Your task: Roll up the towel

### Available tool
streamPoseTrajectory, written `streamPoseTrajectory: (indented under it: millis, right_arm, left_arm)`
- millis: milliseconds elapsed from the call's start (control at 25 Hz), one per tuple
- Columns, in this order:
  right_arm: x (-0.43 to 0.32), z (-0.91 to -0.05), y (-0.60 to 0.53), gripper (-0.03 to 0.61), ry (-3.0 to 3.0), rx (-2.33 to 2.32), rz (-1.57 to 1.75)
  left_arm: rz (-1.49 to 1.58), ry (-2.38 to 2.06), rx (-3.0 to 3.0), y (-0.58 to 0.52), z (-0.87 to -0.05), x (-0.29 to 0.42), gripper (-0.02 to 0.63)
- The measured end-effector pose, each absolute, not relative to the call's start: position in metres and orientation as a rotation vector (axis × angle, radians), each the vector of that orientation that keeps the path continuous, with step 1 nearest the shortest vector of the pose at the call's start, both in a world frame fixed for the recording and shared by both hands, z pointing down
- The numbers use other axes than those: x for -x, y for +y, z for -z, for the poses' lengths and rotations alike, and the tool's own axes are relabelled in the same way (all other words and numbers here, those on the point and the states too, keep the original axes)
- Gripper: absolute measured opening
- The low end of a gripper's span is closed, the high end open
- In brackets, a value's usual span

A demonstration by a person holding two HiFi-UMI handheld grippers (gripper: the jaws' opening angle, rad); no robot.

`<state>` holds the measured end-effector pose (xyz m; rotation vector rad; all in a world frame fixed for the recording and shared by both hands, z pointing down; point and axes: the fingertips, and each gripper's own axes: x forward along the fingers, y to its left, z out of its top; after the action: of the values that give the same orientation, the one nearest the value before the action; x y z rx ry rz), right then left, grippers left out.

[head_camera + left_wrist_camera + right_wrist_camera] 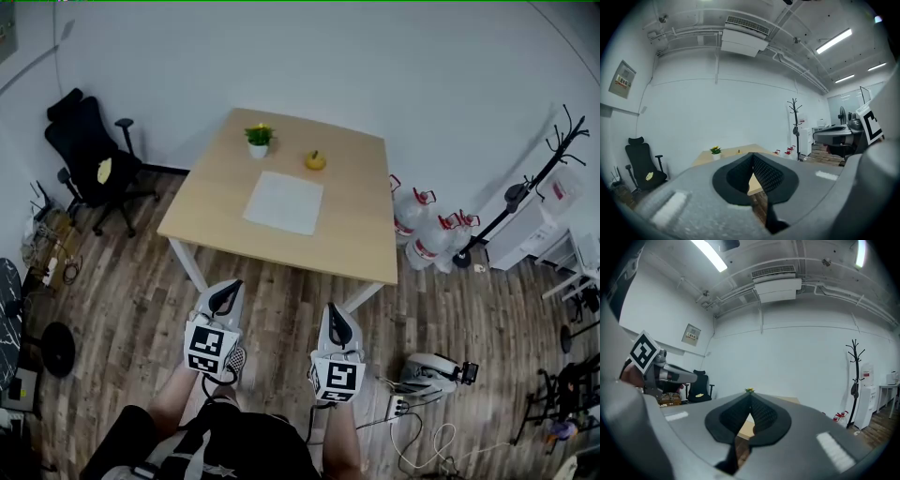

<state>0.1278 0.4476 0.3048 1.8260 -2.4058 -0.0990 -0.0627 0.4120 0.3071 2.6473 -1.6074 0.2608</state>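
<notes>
A white towel [284, 202] lies flat and unrolled in the middle of a light wooden table [361, 239]. Both grippers hang well short of the table's near edge, above the wooden floor. My left gripper [228, 292] is shut with nothing in it; in its own view the jaws [752, 159] meet at the tips, with the table [705, 158] far ahead. My right gripper [336, 317] is shut and empty too; its jaws [750, 398] touch, with the table edge [746, 429] showing below them.
A small potted plant [259, 140] and a yellow object [315, 160] stand at the table's far side. A black office chair [91, 157] is left of the table; water jugs [427, 230] and a coat stand [525, 192] are right. Cables and a device [433, 372] lie on the floor.
</notes>
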Motion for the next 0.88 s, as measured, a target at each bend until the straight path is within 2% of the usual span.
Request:
streamPoseTrajectory:
  millis: [400, 880]
  right_arm:
    - [-0.093, -0.316, 0.341, 0.005, -2.289, -1.914, 0.040]
    - [-0.074, -0.334, 0.264, 0.006, -2.147, -2.003, 0.015]
  left_arm:
    - [-0.315, -1.460, -2.677, 0.288, -0.323, 0.098, 0.009]
    - [-0.341, -1.312, -2.728, 0.194, -0.347, 0.118, 0.009]
